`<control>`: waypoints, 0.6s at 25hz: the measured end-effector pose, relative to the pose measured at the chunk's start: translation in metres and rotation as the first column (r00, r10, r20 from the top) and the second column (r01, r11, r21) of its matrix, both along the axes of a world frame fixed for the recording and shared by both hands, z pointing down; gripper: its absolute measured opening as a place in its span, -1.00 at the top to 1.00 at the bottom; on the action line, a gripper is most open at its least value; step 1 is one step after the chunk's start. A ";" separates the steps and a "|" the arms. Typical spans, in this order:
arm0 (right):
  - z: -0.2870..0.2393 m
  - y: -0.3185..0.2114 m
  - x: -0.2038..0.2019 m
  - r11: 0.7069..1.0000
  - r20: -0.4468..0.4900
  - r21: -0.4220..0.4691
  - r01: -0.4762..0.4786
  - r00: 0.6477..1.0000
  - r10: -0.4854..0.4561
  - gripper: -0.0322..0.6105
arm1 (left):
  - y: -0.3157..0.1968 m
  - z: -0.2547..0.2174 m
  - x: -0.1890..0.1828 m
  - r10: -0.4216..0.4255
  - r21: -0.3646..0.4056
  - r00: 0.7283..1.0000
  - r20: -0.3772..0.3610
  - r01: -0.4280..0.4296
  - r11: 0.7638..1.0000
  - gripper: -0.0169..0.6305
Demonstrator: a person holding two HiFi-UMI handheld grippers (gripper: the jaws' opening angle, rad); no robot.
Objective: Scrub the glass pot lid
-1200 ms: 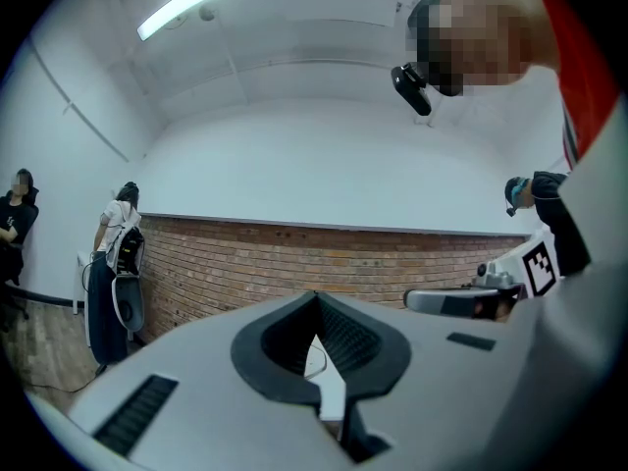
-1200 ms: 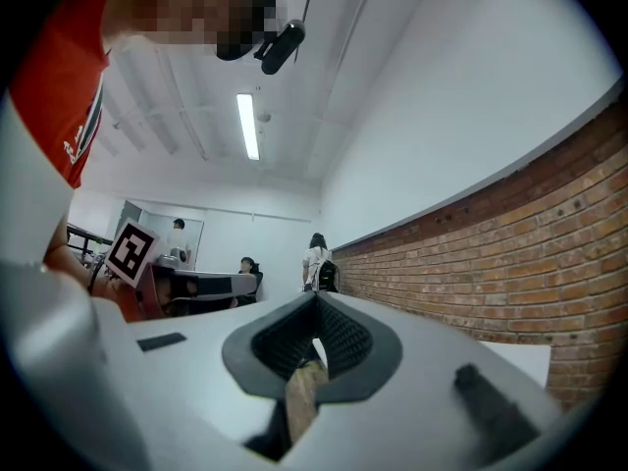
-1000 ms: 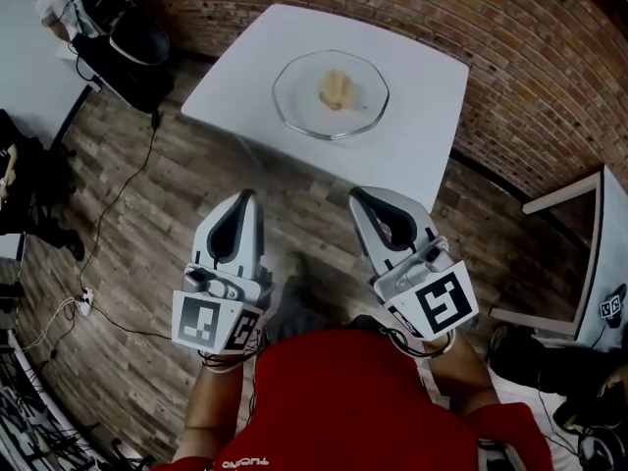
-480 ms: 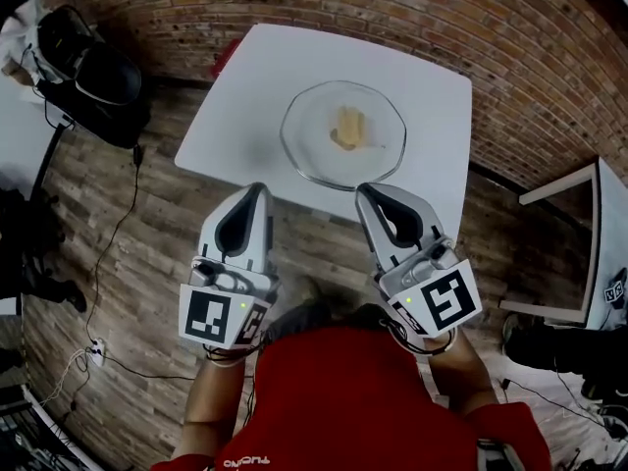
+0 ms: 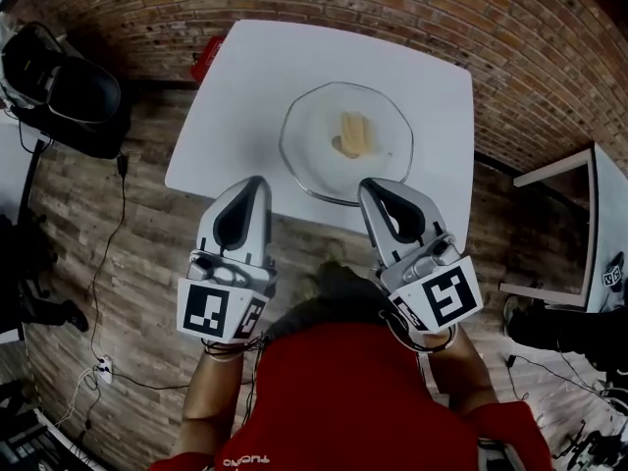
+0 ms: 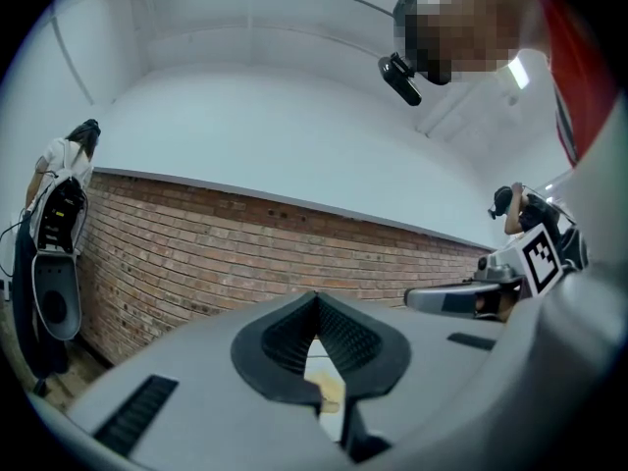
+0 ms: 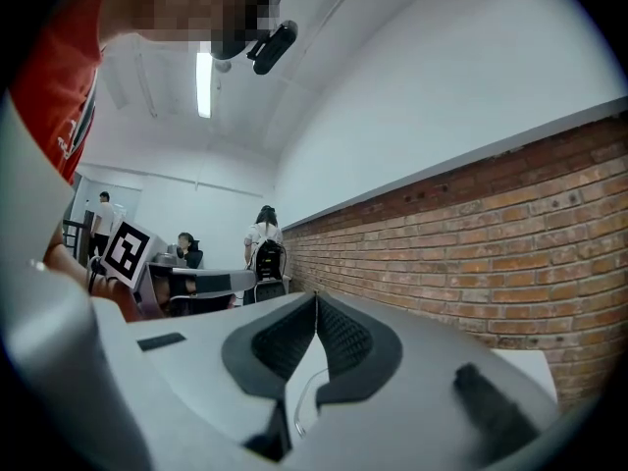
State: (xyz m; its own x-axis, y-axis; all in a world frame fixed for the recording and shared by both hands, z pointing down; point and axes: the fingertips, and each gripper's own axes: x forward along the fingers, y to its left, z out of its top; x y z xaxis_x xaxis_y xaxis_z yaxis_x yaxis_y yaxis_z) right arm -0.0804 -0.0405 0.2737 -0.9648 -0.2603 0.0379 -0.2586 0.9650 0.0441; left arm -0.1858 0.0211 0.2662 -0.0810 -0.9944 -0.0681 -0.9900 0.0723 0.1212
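Noted glass lid [image 5: 345, 150] lying flat on white table [image 5: 245, 86], in the 3 o'clock half of the top, near rim close to the table's 6 o'clock edge. Saw yellow piece [image 5: 353, 133] at the lid's middle, long axis running 12 to 6. Could not tell sponge from knob, nor whether on or under the glass. Took the lid itself as roundish, so no long axis to line up with.

Placed lid at 12 o'clock from right gripper [image 5: 369, 186], tips just beside the near rim; could not tell contact. Placed lid at about 1 o'clock from left gripper [image 5: 257, 181], farther off, tips by the table's near edge. Judged right hand the nearer, so the likelier first reach.

Read both grippers as clenched on nothing: jaws pressed together in each gripper view, with only lid rim and yellow piece glimpsed beyond, through the gap under the tips. Judged scrubbing not yet begun.

Farther out: brick wall [image 5: 412, 18] at 12, black bag [image 5: 74, 101] at 10, wooden floor [image 5: 128, 243] at 9, red shirt [image 5: 334, 400] at 6.
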 end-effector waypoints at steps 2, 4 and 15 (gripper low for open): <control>0.004 -0.011 -0.006 1.000 -0.005 -0.007 -0.010 1.000 0.010 0.81 | -0.011 0.003 -0.007 0.008 -0.006 1.000 0.000 -0.008 1.000 0.90; 0.009 -0.023 -0.013 1.000 -0.013 -0.008 -0.021 1.000 0.021 0.81 | -0.023 0.007 -0.015 0.012 -0.013 1.000 0.000 -0.012 1.000 0.90; 0.030 -0.113 -0.042 0.998 -0.057 0.005 -0.059 0.997 0.059 0.81 | -0.118 0.018 -0.050 0.029 -0.050 0.999 0.026 -0.028 0.998 0.90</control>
State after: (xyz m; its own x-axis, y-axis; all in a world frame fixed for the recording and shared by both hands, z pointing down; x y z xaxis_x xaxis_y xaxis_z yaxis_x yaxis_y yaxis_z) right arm -0.1228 -0.1534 0.3035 -0.9439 -0.3172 0.0918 -0.3123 0.9478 0.0640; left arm -0.2357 -0.0965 0.2842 -0.0515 -0.9985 -0.0205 -0.9945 0.0494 0.0919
